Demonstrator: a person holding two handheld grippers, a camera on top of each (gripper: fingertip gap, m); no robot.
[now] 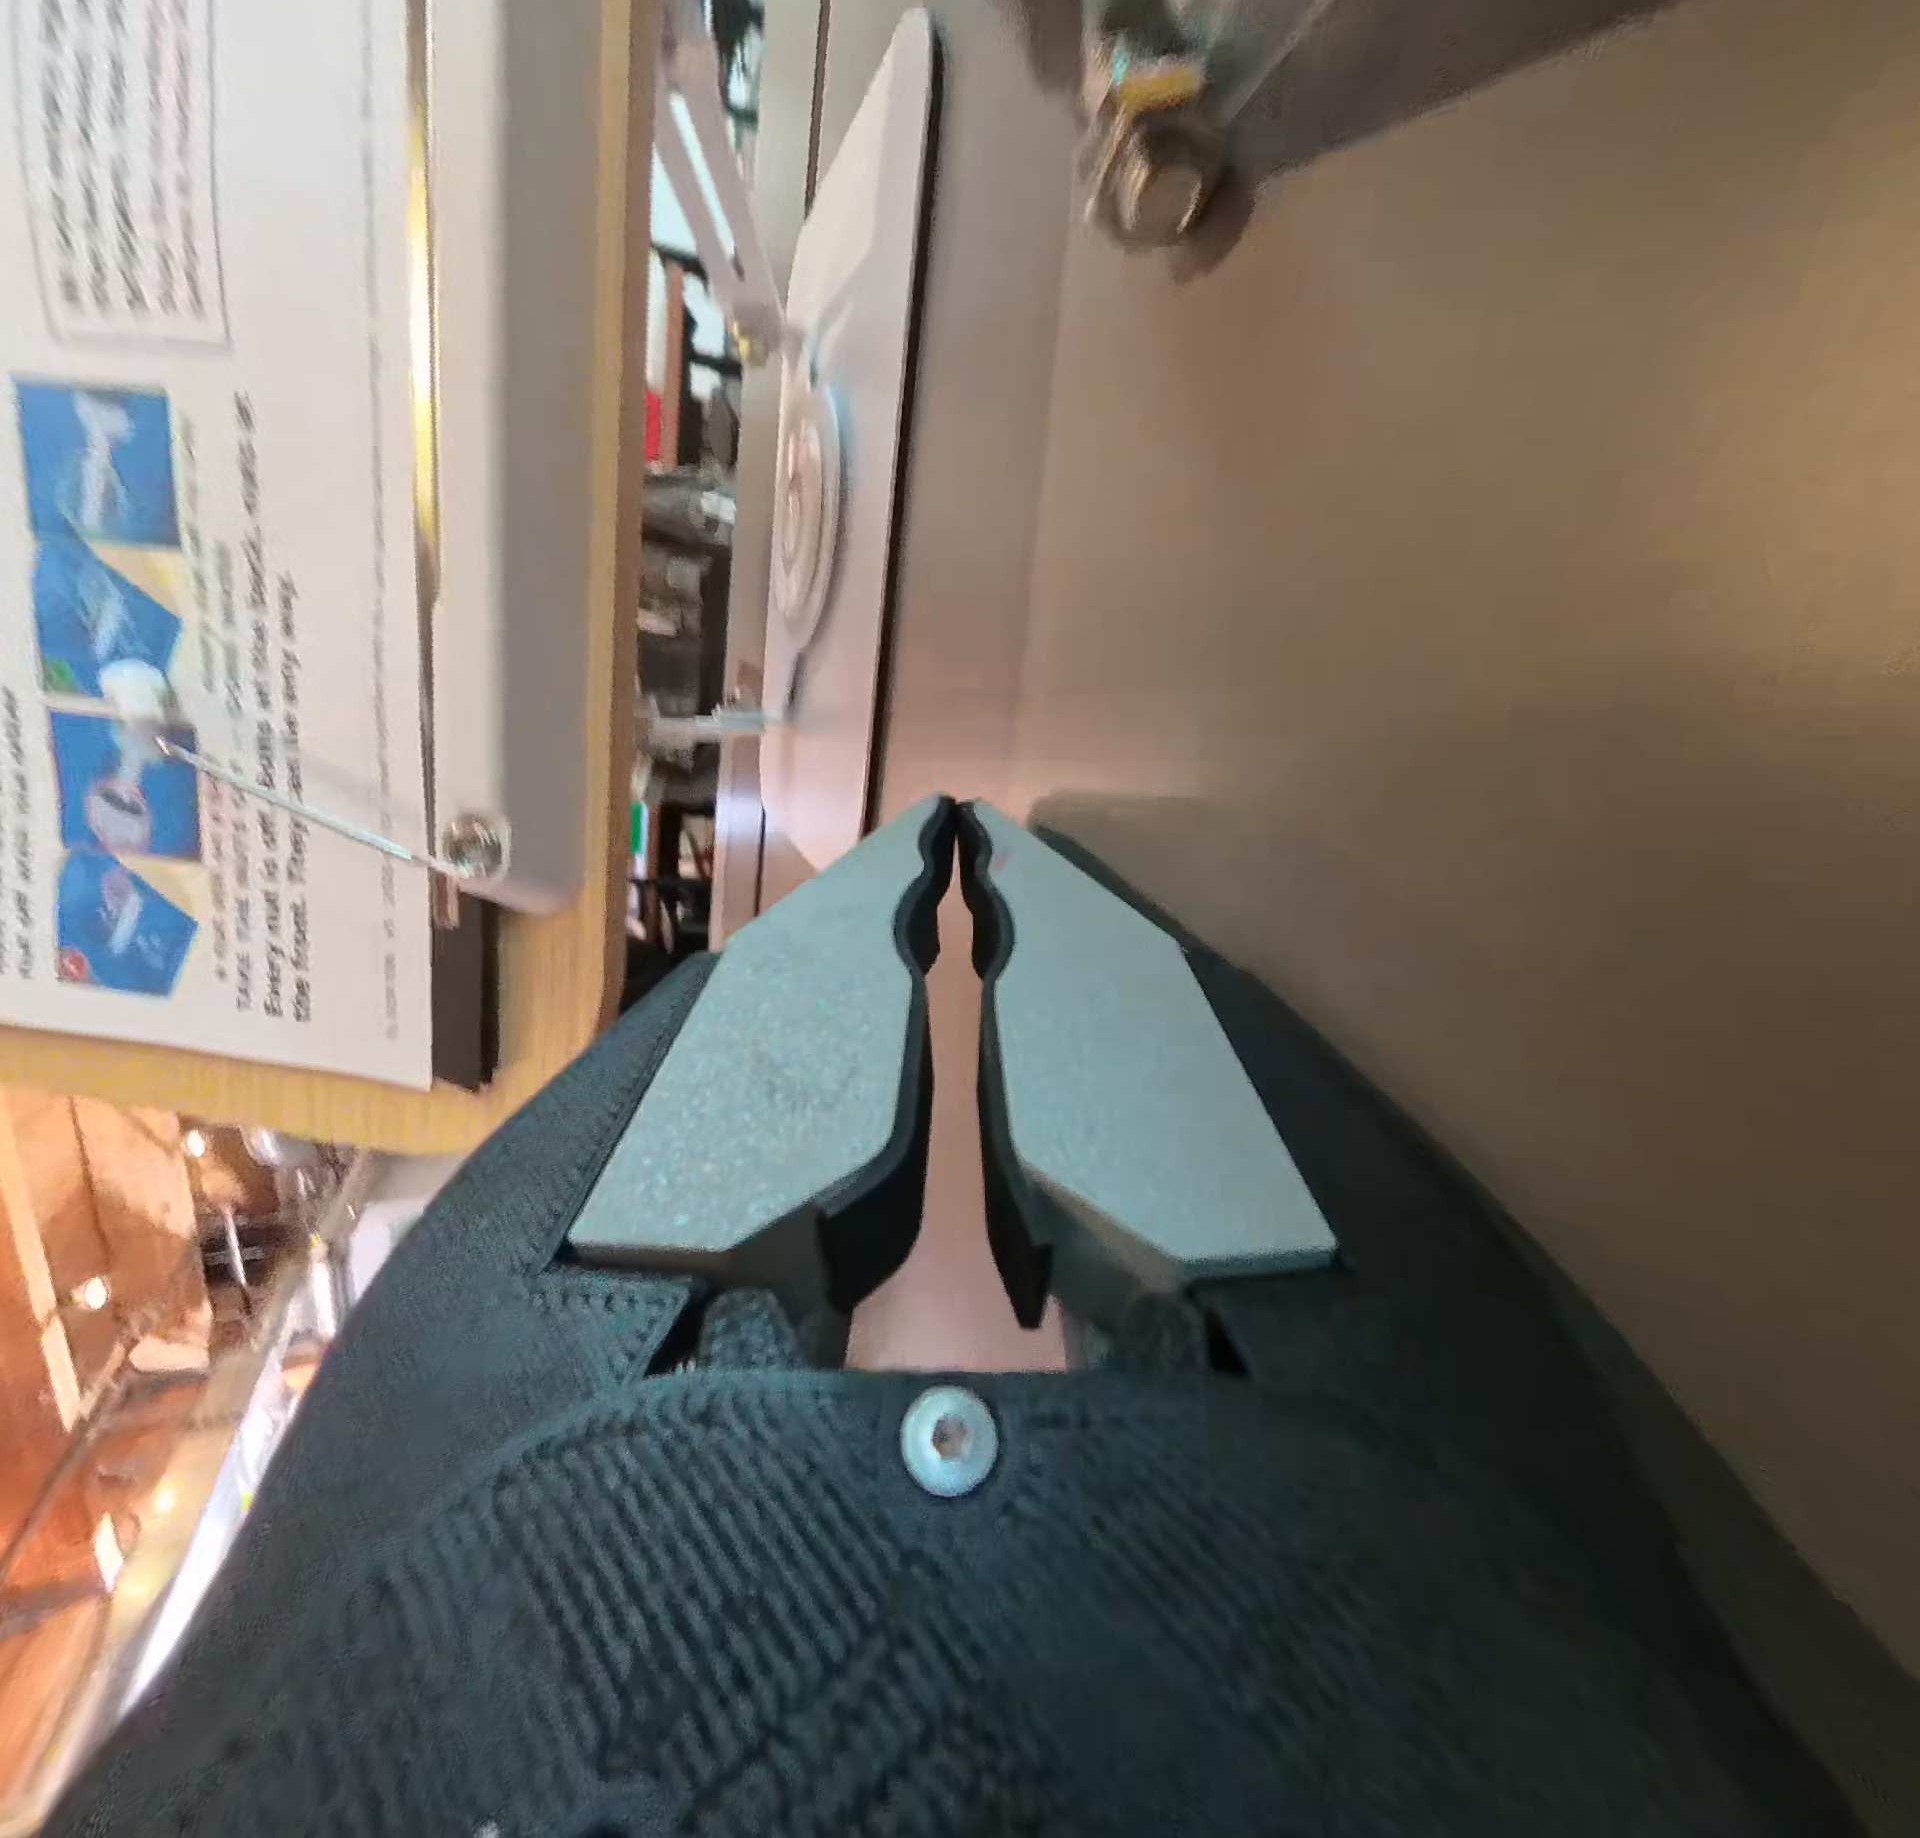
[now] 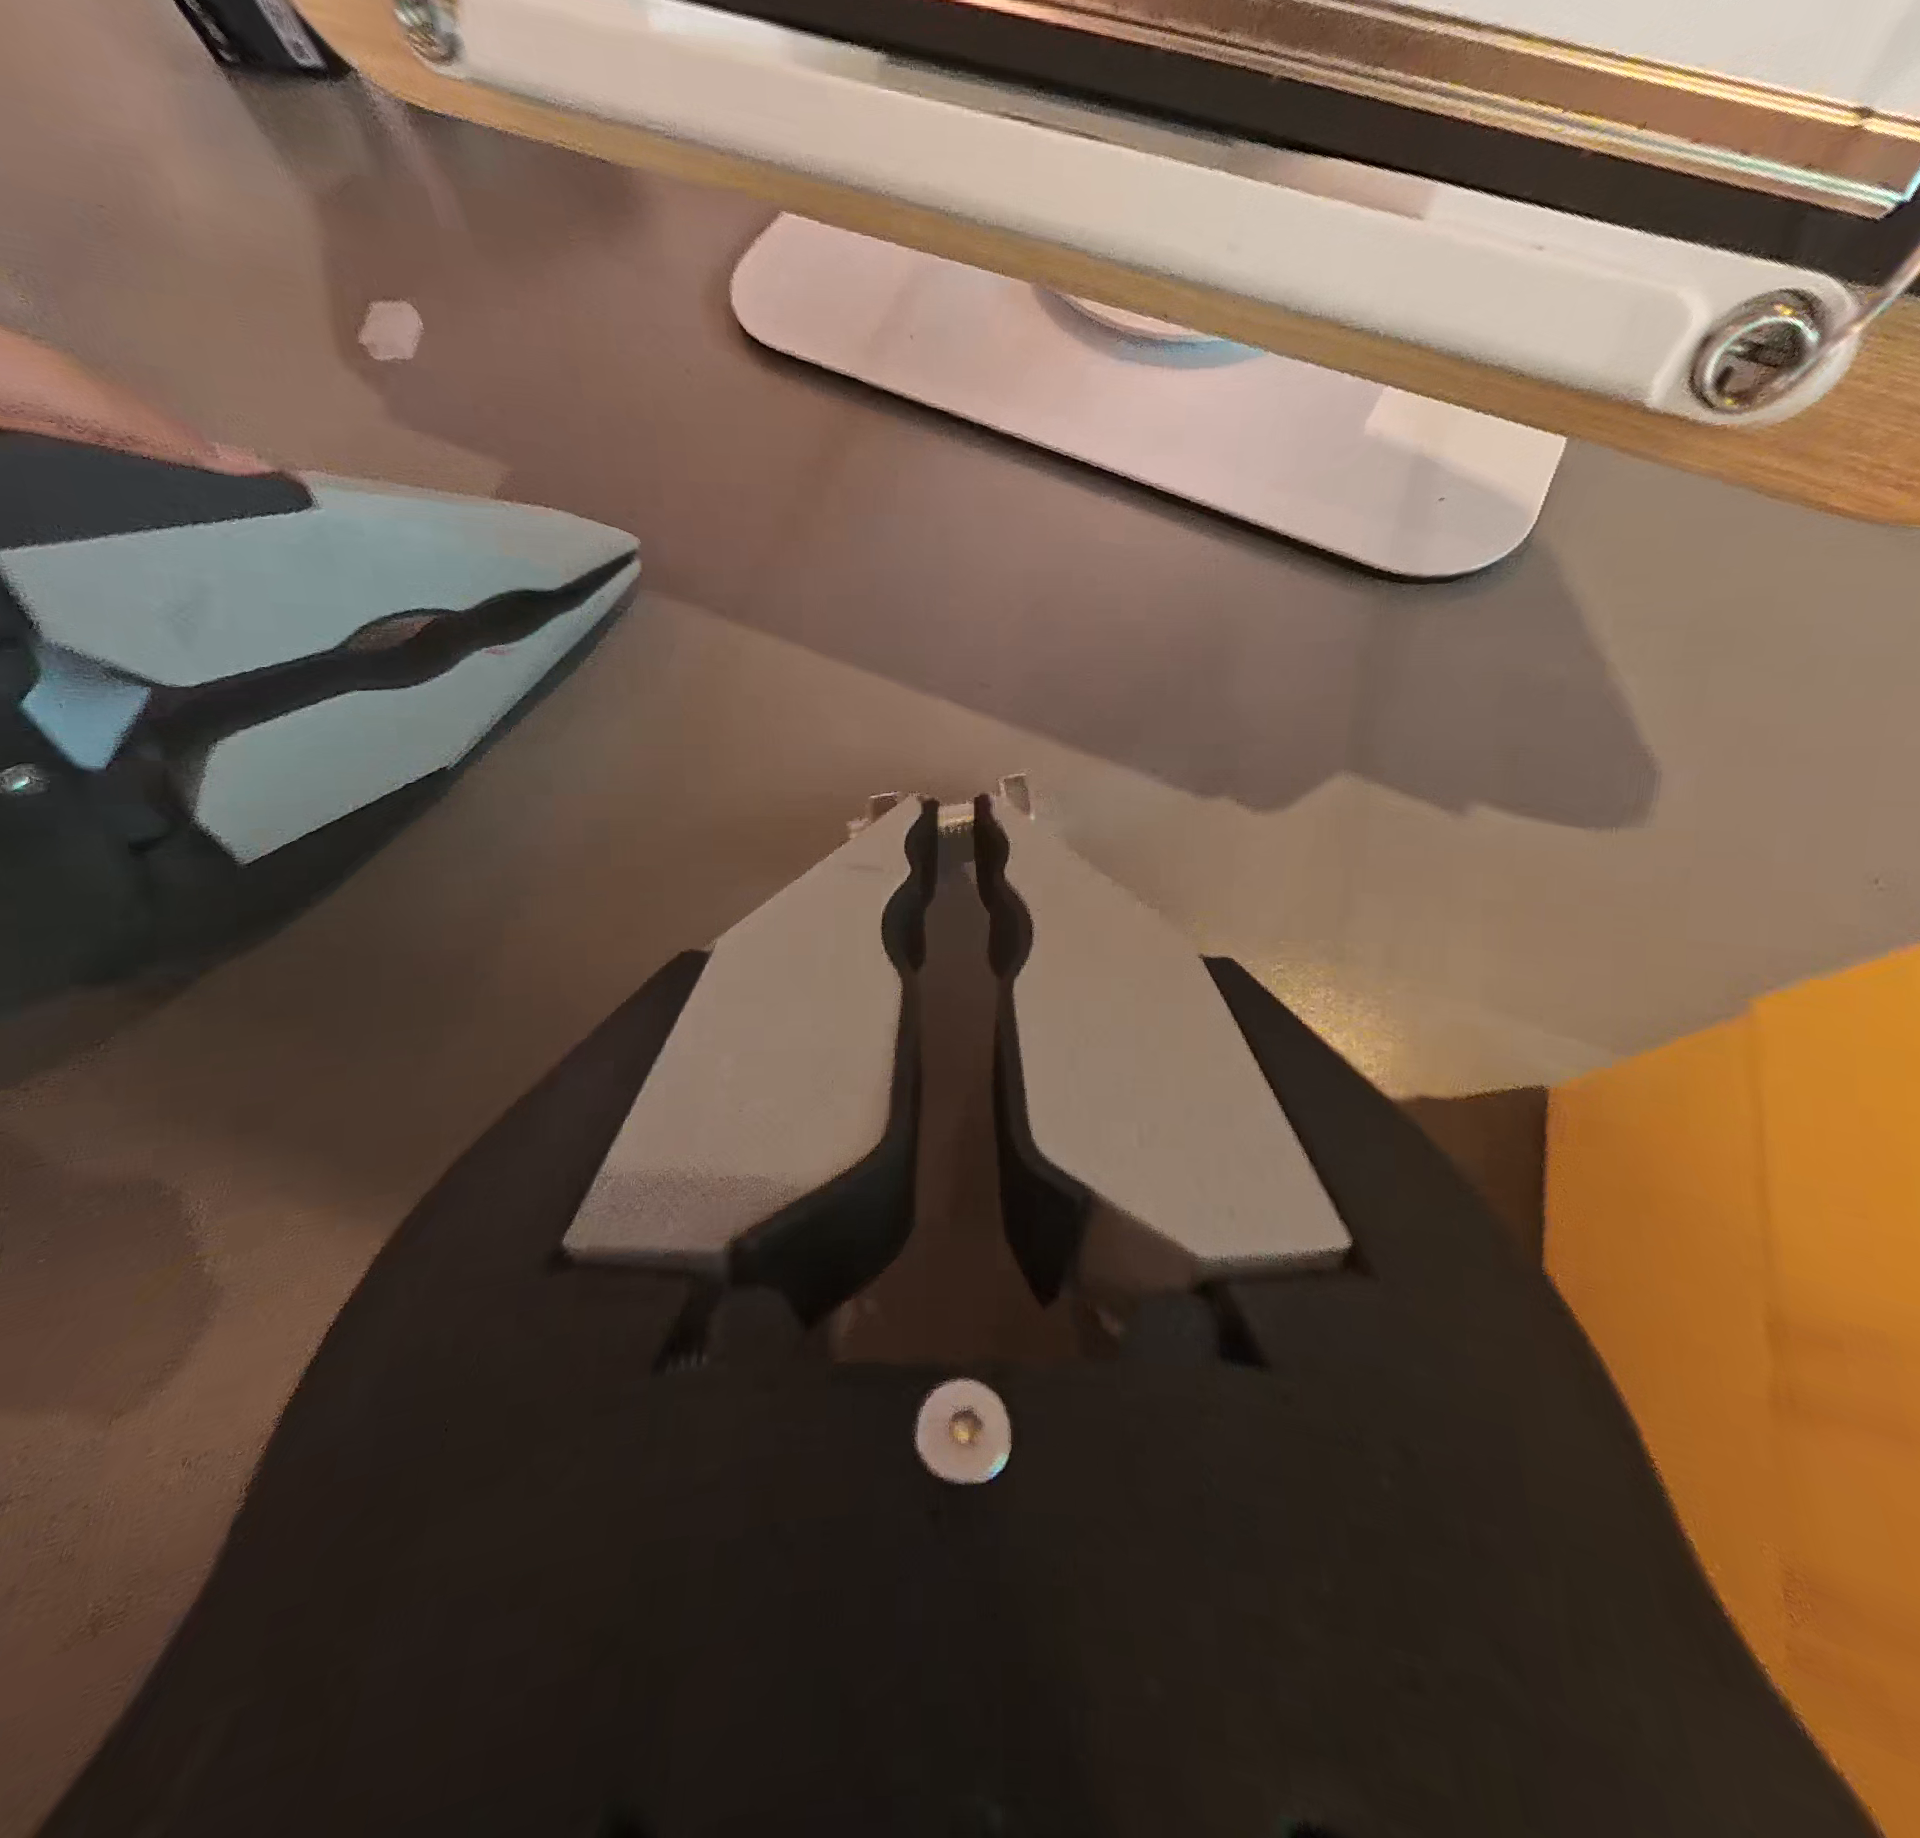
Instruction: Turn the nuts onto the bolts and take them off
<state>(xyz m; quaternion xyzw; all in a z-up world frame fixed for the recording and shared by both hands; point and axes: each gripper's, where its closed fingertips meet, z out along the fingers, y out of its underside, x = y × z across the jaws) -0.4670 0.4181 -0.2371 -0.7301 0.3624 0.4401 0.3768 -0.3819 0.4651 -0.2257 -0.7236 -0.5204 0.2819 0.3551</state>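
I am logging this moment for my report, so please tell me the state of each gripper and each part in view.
left gripper: shut, empty.
right gripper: shut on the bolt.
bolt: held between the right fingers.
nut: sits on the bolt's shank.
hexagonal piece: lies flat on the table, apart from both grippers.
sign stand: upright on its white base.

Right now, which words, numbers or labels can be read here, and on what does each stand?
I do not copy writing; these things bear it:
White instruction sheet with blue photos: printed paragraphs, partly blurred; a short code line on its bottom margin.
Dark box, far left: label, too blurred.
Bolt: no marking visible.
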